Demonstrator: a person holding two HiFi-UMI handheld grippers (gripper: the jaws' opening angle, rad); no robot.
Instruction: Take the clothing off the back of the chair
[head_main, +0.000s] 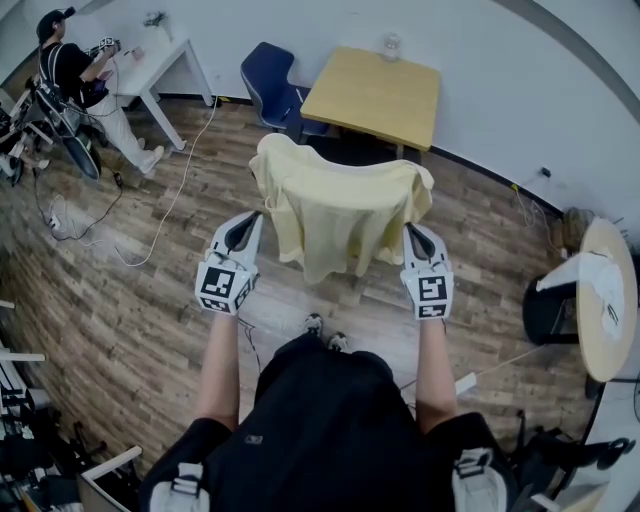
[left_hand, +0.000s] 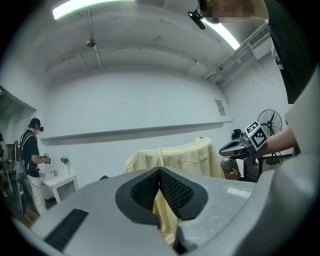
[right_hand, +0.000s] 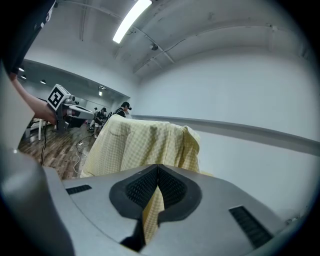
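Both bare forearms reach straight out from the body, side by side, with the grippers pointing away from the person and roughly level. The left gripper (head_main: 254, 218) sits at the left edge of the yellow checked shirt (head_main: 335, 205), and the right gripper (head_main: 411, 230) at its right edge. In the left gripper view the ribbed pads (left_hand: 175, 192) are pressed together with a fold of the yellow fabric pinched between them. The right gripper view shows the same, with a strip of the shirt hanging below the clamped pads.

The shirt is spread wide over the back of a chair (head_main: 345, 152), whose dark seat shows just beyond it, and its hem hangs toward the person. Directly behind the shirt stands a wooden table (head_main: 375, 95) against the wall. A blue chair (head_main: 268, 88) is behind and to the left of the shirt. Farther left of the shirt another person (head_main: 80, 75) works at a white table (head_main: 165, 55), and a white cable (head_main: 170, 205) trails over the plank floor. Well to the right of the shirt is a round table (head_main: 612, 300). Nothing lies between the grippers and the shirt.
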